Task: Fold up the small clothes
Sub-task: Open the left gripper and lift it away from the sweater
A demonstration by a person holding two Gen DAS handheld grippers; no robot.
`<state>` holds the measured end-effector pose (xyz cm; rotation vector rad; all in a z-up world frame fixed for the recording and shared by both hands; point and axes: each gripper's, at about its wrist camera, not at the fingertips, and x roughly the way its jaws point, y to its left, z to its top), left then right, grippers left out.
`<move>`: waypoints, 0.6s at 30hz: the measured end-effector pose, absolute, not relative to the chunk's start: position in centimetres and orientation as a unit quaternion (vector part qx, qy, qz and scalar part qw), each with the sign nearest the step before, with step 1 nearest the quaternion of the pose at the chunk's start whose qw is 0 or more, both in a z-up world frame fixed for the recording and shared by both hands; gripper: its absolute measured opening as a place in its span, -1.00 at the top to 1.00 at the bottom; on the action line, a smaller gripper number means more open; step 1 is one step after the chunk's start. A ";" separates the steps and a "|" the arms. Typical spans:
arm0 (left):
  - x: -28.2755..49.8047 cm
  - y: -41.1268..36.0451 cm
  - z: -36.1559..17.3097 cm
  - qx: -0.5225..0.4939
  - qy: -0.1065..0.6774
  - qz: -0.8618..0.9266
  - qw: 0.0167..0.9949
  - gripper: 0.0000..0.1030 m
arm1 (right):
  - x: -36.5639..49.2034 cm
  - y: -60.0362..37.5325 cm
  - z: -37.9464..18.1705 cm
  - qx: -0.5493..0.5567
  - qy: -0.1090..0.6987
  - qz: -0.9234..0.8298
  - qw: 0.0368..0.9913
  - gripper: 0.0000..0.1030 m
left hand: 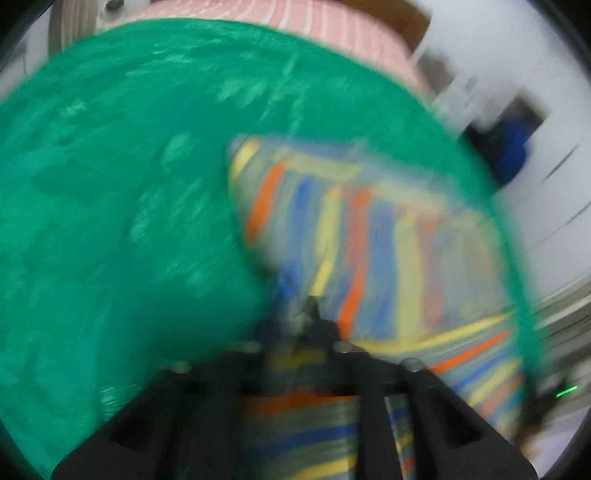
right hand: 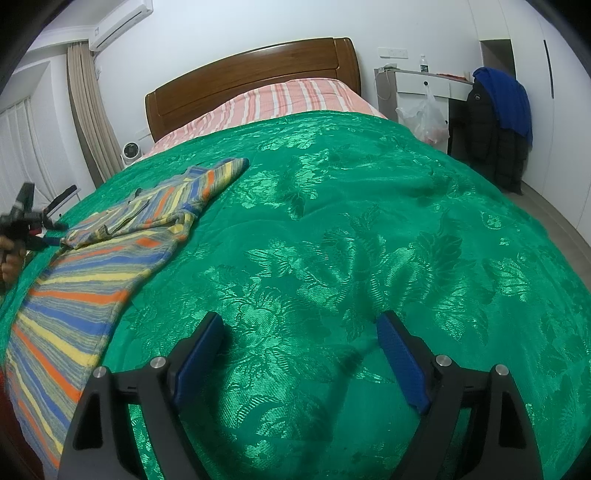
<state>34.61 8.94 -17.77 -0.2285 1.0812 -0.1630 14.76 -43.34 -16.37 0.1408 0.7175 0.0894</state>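
Striped garment [right hand: 110, 258] lay rumpled on the green bedspread [right hand: 332, 221], soft and limp, best taken by an edge. My left claw [left hand: 308, 314] was clenched on its cloth; my right claw [right hand: 299, 354] hung released.

bedspread [right hand: 351, 229]: green, floral sheen, covers most of the bed
sheet [right hand: 280, 101]: pink-white stripes, head end, beyond the bedspread's far edge
headboard [right hand: 255, 77]: brown wood, against the wall
fan [right hand: 130, 152]: small, white, on the floor by the bed's far left corner
curtain [right hand: 88, 107]: beige, left wall
air conditioner [right hand: 118, 22]: white, high up
desk [right hand: 424, 81]: white; bottle [right hand: 423, 63] on top, plastic bag [right hand: 424, 116] hanging
jackets [right hand: 498, 122]: black, blue one over it
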 end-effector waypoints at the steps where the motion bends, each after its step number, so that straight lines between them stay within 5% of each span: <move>1: 34.1 9.6 -18.1 -0.121 0.506 -0.070 0.851 0.84 | 14.8 -43.4 -16.4 0.068 0.351 0.043 0.933 -0.65; 4: 33.0 11.1 -17.6 -0.163 0.487 -0.055 0.856 0.55 | 14.8 -43.4 -16.4 0.067 0.351 0.043 0.933 -0.65; 6: 32.3 11.5 -16.7 -0.169 0.479 -0.049 0.860 -0.04 | 14.9 -43.3 -16.4 0.066 0.351 0.043 0.933 -0.65; 8: 32.1 11.7 -16.1 -0.172 0.462 -0.053 0.869 -0.28 | 14.8 -43.3 -16.4 0.066 0.351 0.043 0.933 -0.65; 10: 32.1 11.6 -16.4 -0.150 0.473 -0.042 0.867 -0.23 | 14.9 -43.4 -16.4 0.066 0.351 0.042 0.933 -0.65; 12: 33.2 11.4 -18.4 -0.110 0.499 -0.006 0.859 0.40 | 14.9 -43.4 -16.4 0.066 0.352 0.042 0.933 -0.65; 16: 32.1 11.9 -18.1 -0.110 0.489 0.026 0.865 0.40 | 14.9 -43.4 -16.4 0.066 0.352 0.042 0.933 -0.65; 18: 30.6 12.3 -17.4 -0.106 0.488 0.045 0.865 0.09 | 14.9 -43.4 -16.4 0.066 0.352 0.043 0.933 -0.65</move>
